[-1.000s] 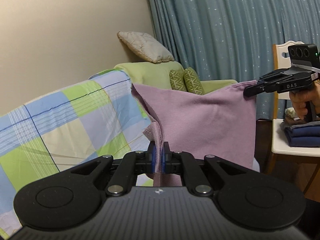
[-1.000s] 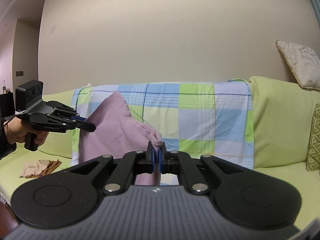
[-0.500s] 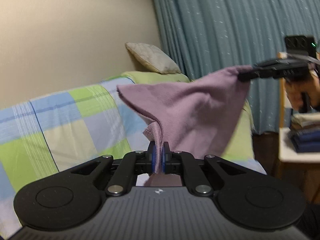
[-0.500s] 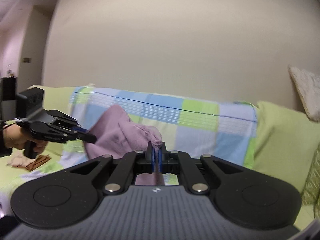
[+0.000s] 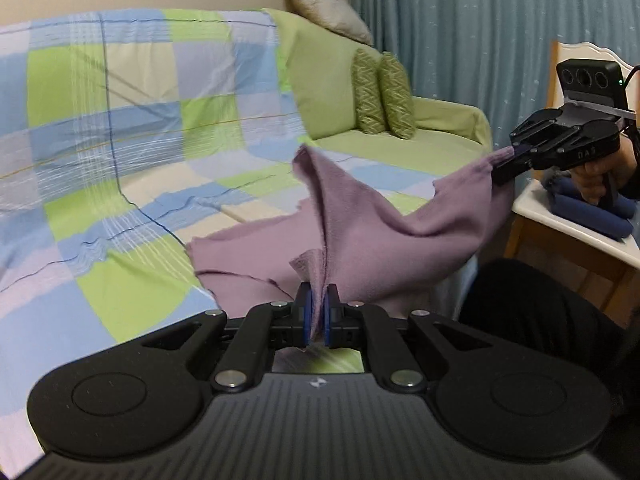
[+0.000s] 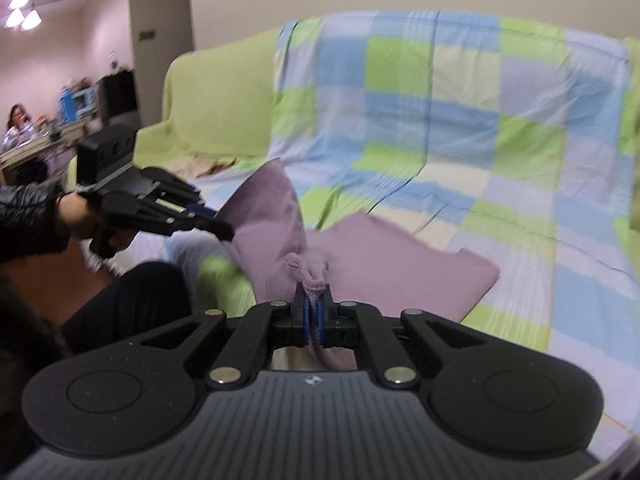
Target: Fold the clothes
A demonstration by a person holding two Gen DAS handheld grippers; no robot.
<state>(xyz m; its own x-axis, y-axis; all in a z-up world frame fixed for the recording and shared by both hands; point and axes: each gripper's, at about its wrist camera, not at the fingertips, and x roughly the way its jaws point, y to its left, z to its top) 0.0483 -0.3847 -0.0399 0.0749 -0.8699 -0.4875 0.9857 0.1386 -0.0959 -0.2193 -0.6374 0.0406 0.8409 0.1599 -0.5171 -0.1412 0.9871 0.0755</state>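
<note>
A mauve garment hangs between my two grippers, its far end lying on the checked sofa cover. My left gripper is shut on one corner of it. My right gripper is shut on a bunched corner of the garment. In the left wrist view the right gripper pinches the cloth at the right. In the right wrist view the left gripper pinches it at the left. The garment sags in the middle over the sofa's front edge.
A green sofa with two patterned cushions and a beige pillow lies ahead. A white chair holding folded dark blue clothes stands at the right. My dark-clad knee is below. Teal curtains hang behind.
Both grippers have swung down and forward from a raised spread; the garment's far end now rests on the sofa cover and the cloth sags between them.
</note>
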